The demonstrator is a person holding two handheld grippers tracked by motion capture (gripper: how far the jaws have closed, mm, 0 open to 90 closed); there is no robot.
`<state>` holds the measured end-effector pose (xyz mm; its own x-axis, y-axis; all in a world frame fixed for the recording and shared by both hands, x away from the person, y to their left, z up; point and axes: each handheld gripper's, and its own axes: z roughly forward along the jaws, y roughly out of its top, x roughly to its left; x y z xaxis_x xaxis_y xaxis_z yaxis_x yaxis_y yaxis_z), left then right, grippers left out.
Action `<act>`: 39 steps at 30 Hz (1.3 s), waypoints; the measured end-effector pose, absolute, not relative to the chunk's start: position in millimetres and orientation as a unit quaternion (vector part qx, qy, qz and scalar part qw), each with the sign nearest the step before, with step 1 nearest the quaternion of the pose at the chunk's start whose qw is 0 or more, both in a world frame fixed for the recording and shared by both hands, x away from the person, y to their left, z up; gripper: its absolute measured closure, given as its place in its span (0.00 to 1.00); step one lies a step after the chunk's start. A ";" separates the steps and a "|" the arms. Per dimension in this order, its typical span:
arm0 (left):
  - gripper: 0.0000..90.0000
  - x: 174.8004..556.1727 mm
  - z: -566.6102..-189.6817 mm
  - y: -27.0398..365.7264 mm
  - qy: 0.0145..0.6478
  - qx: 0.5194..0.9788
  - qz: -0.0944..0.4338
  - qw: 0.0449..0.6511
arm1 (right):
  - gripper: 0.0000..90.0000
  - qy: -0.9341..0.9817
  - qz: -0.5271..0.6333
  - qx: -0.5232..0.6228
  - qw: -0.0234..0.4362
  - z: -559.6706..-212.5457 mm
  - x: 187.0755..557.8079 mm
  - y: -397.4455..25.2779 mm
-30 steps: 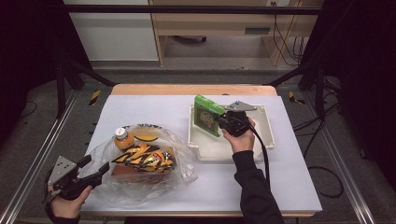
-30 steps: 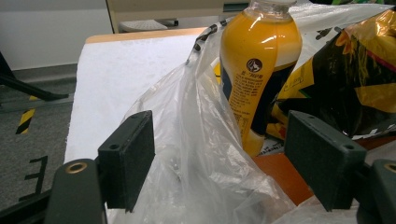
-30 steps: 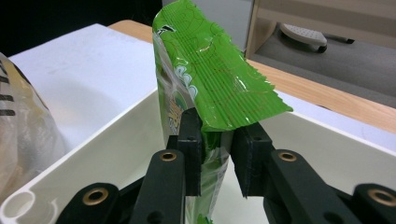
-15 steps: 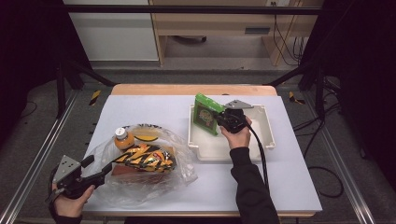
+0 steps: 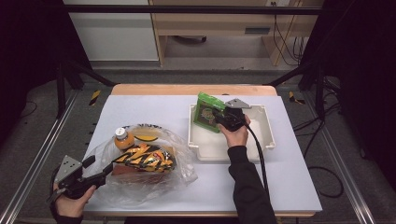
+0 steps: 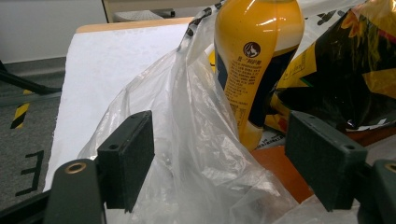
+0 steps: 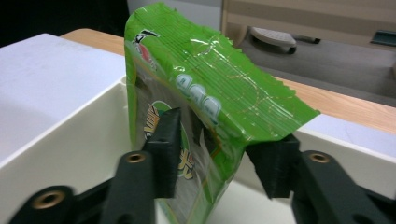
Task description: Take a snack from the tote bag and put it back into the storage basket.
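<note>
Our right hand-held gripper [image 5: 219, 116] pinches the green pouch [image 5: 207, 112] by one side and holds it upright over the white tray [image 5: 261, 140], at the tray's left end. The grip sits off-centre on slick film, so we judge the pouch could slip or swing round in the jaws and tip against the tray wall instead of landing flat. If we let go with it this upright, it may topple over the rim onto the tabletop [image 5: 154, 107].

Our left hand-held gripper [image 5: 95, 179] is spread, its jaws either side of a fold of the clear bag [image 5: 184, 161] but not closing on it. Should that bag be dragged, the orange bottle [image 5: 123, 138] inside could roll.

The pouch is glossy bright green with a crimped top edge and printed lettering on its face; it looks light, puffed and easily creased where the jaws press in.
</note>
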<state>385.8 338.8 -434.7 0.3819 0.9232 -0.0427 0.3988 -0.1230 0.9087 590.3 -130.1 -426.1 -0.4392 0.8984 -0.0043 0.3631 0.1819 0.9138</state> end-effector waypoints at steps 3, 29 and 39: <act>0.26 385.9 -435.0 338.5 0.477 0.693 0.285 0.459 | 0.50 0.707 0.461 0.447 0.297 -425.1 590.0 -131.4; 0.26 384.8 -434.1 338.8 0.477 0.692 0.286 0.460 | 0.90 0.709 0.414 0.490 0.292 -427.5 580.8 -134.0; 0.26 385.9 -435.7 337.7 0.477 0.695 0.283 0.458 | 0.93 0.693 0.440 0.489 0.295 -435.7 593.3 -137.3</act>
